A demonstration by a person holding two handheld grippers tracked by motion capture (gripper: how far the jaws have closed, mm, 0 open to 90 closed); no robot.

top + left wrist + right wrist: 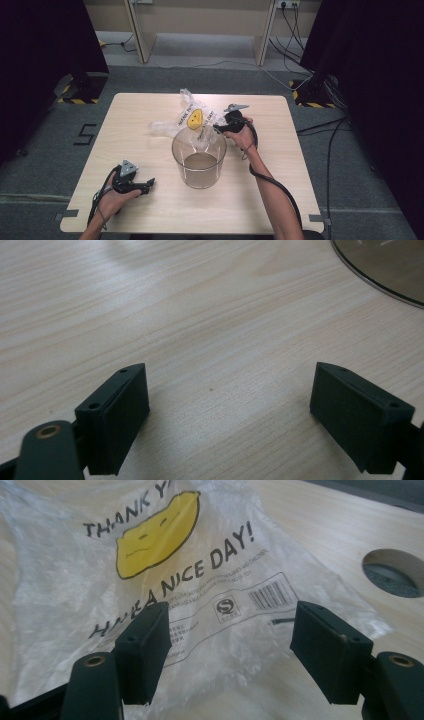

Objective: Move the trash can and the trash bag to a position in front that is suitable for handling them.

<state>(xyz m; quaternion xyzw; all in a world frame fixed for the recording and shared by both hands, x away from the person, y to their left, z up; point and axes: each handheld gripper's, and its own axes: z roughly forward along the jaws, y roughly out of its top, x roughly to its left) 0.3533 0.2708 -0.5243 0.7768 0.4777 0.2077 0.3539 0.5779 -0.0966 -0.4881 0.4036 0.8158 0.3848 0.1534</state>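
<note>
A crumpled clear plastic bag (192, 119) with a yellow smiley and black lettering lies flat on the far middle of the wooden table (165, 212). A clear round container (199, 159) stands in front of it, at the table's centre. My right gripper (218, 128) sits at the bag's right edge. In the right gripper view the bag (165, 565) spreads under the right gripper (230, 652), whose jaws stand apart without pressing on it. My left gripper (148, 184) rests low at the near left, left of the container, and in its own view (227, 410) it is open over bare wood.
The container's base (385, 270) curves in at the top right of the left gripper view. A round cable hole (392, 572) is cut into the table beyond the bag. Dark curtains and stands flank the table, and cables run across the floor at the right.
</note>
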